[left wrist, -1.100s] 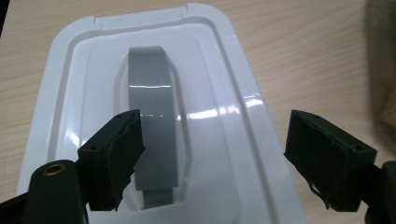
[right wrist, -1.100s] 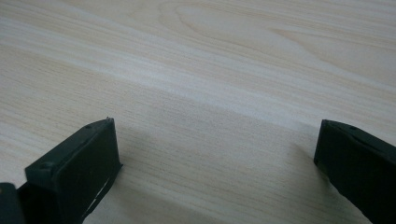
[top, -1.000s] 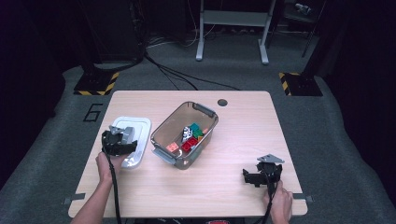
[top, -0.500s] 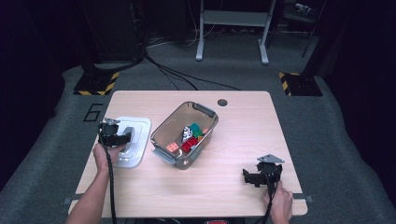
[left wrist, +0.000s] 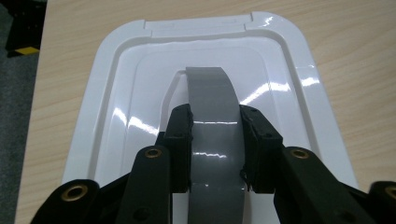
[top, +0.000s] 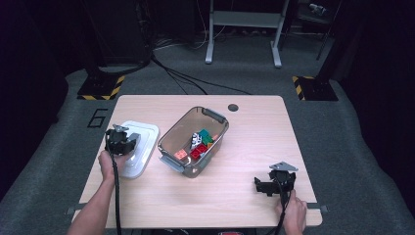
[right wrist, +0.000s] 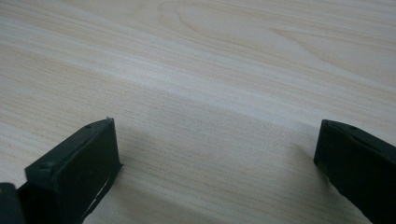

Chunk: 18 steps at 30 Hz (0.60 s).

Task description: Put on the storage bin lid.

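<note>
A white lid [top: 144,142] lies flat on the table at the left, with a grey strap handle [left wrist: 215,116] along its middle. My left gripper [top: 121,141] sits over the lid [left wrist: 116,121]. Its jaws have just been closing, and the pads [left wrist: 180,135] now press on both sides of the handle. The left gripper [left wrist: 215,140] is shut on that handle. A clear bin [top: 215,117] with several coloured bricks [top: 199,144] stands mid-table. My right gripper [top: 268,186] rests near the front right corner, and its jaws [right wrist: 215,154] stand open over bare wood.
The table [top: 254,147] is light wood with a round hole [top: 233,107] near its far edge. Dark floor with cables and stand legs [top: 242,29] lies beyond. The left table edge runs close beside the lid.
My left gripper has shifted slightly left and away along the lid. The right gripper has stayed where it was.
</note>
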Motion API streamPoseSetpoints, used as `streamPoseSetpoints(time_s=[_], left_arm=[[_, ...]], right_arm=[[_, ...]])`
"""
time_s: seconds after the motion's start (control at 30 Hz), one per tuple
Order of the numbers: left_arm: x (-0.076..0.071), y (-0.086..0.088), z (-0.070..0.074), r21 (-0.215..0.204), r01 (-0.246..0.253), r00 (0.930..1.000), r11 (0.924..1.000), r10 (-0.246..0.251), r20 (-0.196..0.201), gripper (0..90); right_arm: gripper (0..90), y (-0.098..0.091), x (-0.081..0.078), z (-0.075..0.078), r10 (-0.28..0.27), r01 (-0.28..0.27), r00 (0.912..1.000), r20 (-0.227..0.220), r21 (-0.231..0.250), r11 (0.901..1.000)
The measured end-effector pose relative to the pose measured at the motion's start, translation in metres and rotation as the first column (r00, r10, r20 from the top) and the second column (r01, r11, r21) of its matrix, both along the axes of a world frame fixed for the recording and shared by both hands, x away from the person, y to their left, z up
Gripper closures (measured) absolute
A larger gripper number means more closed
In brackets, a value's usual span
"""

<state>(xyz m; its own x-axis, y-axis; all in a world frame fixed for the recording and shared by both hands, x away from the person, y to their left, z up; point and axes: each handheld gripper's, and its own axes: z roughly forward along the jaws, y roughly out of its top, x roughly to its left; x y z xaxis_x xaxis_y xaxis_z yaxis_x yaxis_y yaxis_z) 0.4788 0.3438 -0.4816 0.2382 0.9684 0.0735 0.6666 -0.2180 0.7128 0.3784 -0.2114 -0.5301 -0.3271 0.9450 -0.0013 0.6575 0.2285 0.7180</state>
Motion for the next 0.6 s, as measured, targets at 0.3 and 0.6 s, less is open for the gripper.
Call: streamPoseSetpoints(time_s=[0.3,0.6], left_arm=[[-0.020,0.005,0.032,-0.047,0.045,0.9971,0.9979,-0.042,0.063,67.2],[-0.024,0.006,0.069,-0.020,0.054,0.9953,0.9983,-0.052,0.082,67.2]], right_arm=[[0.0,0.000,0.000,0.000,0.000,0.000,1.0000,0.000,0.000,1.0000],[0.0,0.000,0.000,0.000,0.001,-0.001,1.0000,0.000,-0.001,1.0000]])
